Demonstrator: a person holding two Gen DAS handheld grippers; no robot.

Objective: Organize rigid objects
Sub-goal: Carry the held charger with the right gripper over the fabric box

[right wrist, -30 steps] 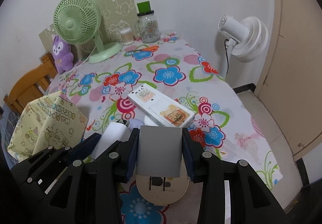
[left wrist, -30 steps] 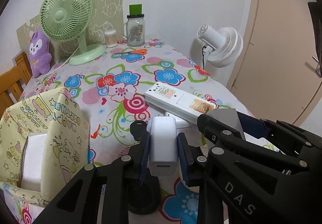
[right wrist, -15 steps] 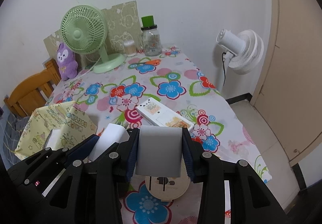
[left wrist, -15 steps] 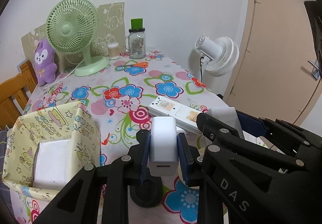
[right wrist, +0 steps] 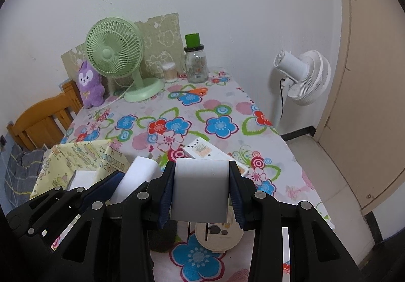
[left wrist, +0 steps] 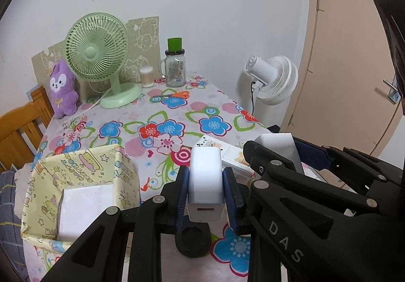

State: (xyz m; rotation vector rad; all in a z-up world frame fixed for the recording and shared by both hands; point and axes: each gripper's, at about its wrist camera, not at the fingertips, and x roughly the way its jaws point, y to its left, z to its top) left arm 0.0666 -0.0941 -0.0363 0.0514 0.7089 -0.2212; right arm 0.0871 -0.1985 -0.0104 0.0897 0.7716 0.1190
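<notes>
My left gripper (left wrist: 206, 175) is shut on a white USB charger (left wrist: 205, 188), held above the near end of the flowered table (left wrist: 177, 114). My right gripper (right wrist: 201, 180) is shut on a grey block (right wrist: 200, 188), close beside the left one; it shows at the right of the left wrist view (left wrist: 276, 147). A yellow patterned box (left wrist: 76, 180) stands low at the left with a white block (left wrist: 83, 206) inside. A white power strip (right wrist: 212, 155) lies on the table just past the grippers, partly hidden.
A black ring (left wrist: 193, 241) and a round wooden coaster (right wrist: 217, 233) lie under the grippers. At the far end stand a green fan (left wrist: 98, 54), a purple plush (left wrist: 62, 89), a glass jar (left wrist: 174, 66) and orange scissors (left wrist: 174, 95). A white floor fan (left wrist: 273, 79) stands right.
Both grippers have lifted up and back with their objects still held. The table and power strip look farther away, and more of the yellow box shows.
</notes>
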